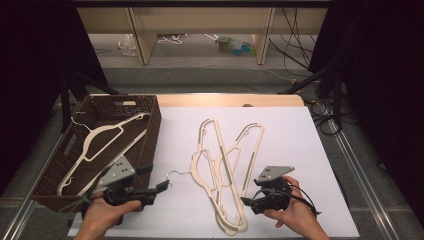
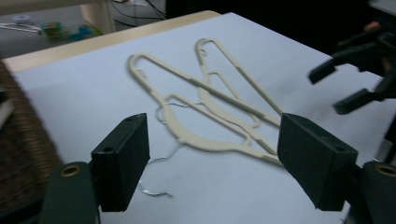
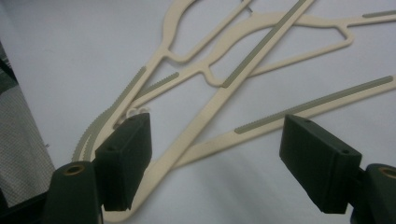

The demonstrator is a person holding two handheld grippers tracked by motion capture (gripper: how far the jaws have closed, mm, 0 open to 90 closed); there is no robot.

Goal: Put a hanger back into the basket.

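- Hangers (image 1: 225,170) lie overlapped in a cream pile at the centre of the white sheet (image 1: 300,150), their wire hooks pointing to the lower left; tug one and you risk dragging its neighbours along.
- Your right gripper (image 1: 246,201), jaws apart and empty, hovers at the pile's lower right; closing there could catch two stacked arms at once.
- Your left gripper (image 1: 165,186), also spread wide with nothing between the pads, sits near a thin wire hook (image 1: 177,173), which could slip out of a loose pinch.
- Your brown basket (image 1: 150,145) at left already holds one hanger (image 1: 100,142); a swung hanger could snag on its rim.
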